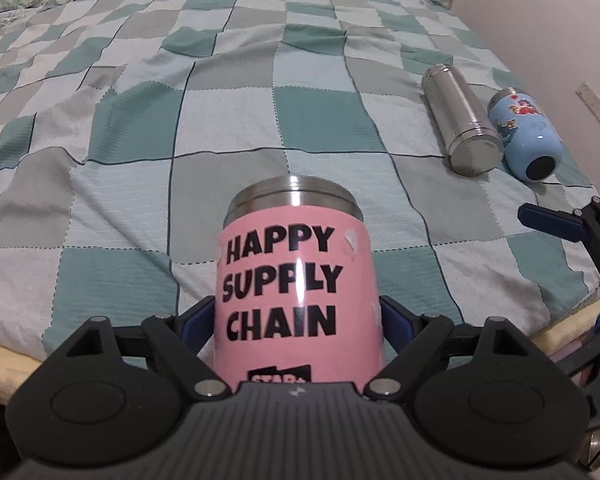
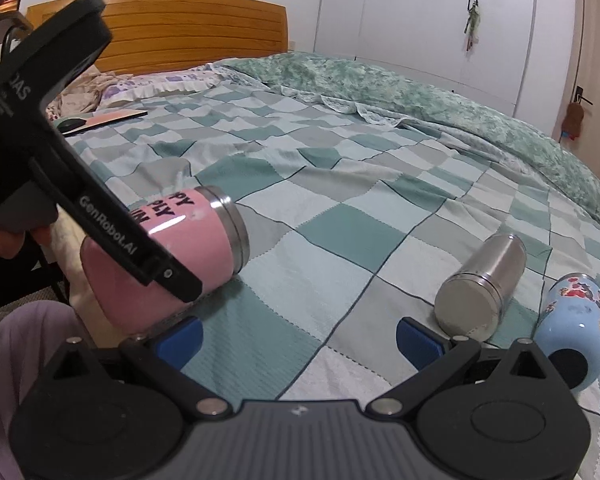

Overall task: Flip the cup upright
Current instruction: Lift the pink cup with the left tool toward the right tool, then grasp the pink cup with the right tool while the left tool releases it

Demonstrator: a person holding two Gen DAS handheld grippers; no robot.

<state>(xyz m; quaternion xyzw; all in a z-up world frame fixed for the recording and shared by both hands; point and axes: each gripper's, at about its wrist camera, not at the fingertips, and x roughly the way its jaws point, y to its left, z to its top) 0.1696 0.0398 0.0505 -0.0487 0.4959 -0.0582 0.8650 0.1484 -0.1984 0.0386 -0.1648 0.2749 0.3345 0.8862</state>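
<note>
A pink cup [image 1: 296,292] with black "HAPPY SUPPLY CHAIN" lettering and a steel rim lies on its side on the checked bedspread [image 1: 260,92]. My left gripper [image 1: 296,320] is shut on its body, blue pads on both sides, rim pointing away. In the right wrist view the pink cup [image 2: 188,248] lies at the left with the left gripper's black frame [image 2: 100,216] across it. My right gripper [image 2: 300,340] is open and empty above the bedspread [image 2: 340,224], right of the cup. Its finger [image 1: 552,220] shows in the left wrist view.
A steel flask [image 1: 460,120] and a light blue printed bottle [image 1: 528,136] lie on their sides at the right; both show in the right wrist view, the steel flask [image 2: 480,284] and the blue bottle [image 2: 572,328]. A green quilt [image 2: 420,92], headboard [image 2: 180,32] and wardrobe [image 2: 420,12] are behind.
</note>
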